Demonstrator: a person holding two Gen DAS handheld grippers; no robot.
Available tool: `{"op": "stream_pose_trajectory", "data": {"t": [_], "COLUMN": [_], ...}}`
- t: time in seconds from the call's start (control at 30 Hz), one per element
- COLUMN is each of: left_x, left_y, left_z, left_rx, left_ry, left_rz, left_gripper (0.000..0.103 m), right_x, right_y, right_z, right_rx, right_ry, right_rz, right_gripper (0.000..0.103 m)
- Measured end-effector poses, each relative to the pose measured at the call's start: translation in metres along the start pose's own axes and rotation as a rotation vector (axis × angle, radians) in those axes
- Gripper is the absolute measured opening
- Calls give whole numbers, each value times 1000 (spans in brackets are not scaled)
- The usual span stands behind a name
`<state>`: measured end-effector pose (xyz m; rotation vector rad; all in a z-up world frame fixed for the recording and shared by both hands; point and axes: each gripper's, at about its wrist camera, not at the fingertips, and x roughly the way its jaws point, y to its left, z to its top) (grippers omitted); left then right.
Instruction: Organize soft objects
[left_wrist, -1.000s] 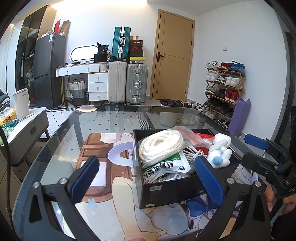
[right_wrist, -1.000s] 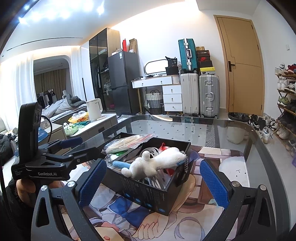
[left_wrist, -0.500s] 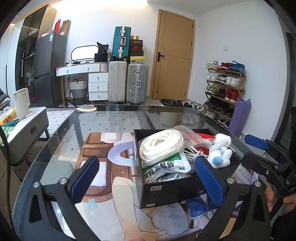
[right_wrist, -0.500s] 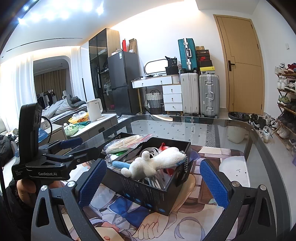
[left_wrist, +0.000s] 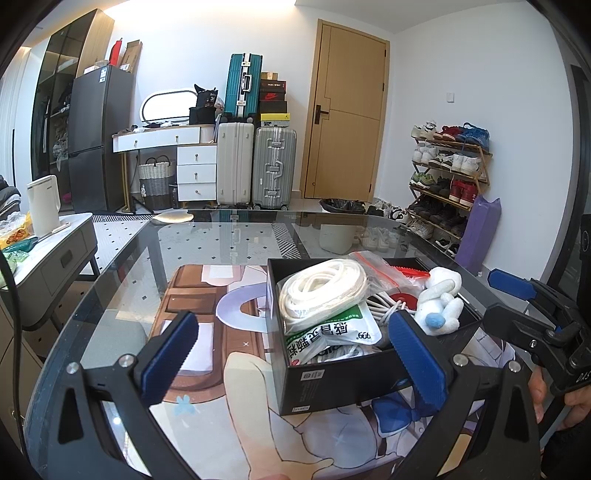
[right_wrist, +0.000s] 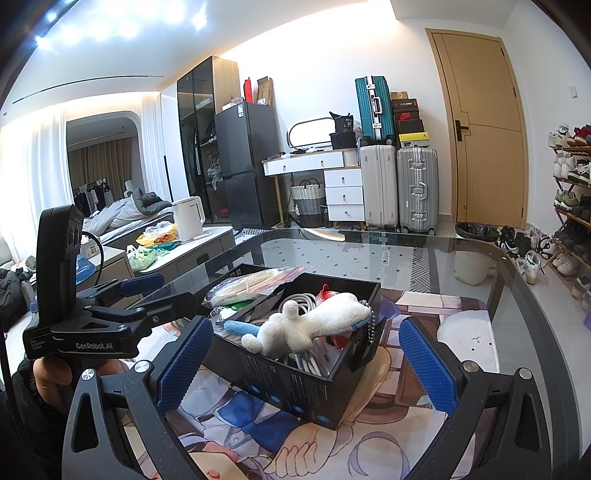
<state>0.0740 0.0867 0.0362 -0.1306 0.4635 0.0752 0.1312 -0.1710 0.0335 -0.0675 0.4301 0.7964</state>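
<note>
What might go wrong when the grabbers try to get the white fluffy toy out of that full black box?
The plush toy lies on top of white cables in the black box; its bead chain hangs over the rim, so either could probably snag and drag out. The box is stuffed, with a plastic bag poking over the edge, which may spill. Both the left gripper and right gripper are open near the light box and might shove it across the glass table.

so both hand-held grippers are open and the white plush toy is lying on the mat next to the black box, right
Not quite. The white plush toy is not on the mat; it lies in the black box, on top of the cables, as the right wrist view shows. The rest holds: the left hand-held gripper and the right hand-held gripper are both open and empty.
</note>
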Motion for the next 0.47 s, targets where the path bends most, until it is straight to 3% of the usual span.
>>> {"op": "stream_pose_trajectory", "data": {"t": [0.47], "left_x": [0], "left_y": [-3], "left_z": [2], "left_rx": [8], "left_ry": [-8], "left_rz": [1], "left_gripper": [103], "right_x": [0], "right_y": [1], "right_z": [1], "right_rx": [1], "right_ry": [0], "right_rz": [0], "right_gripper": [102]}}
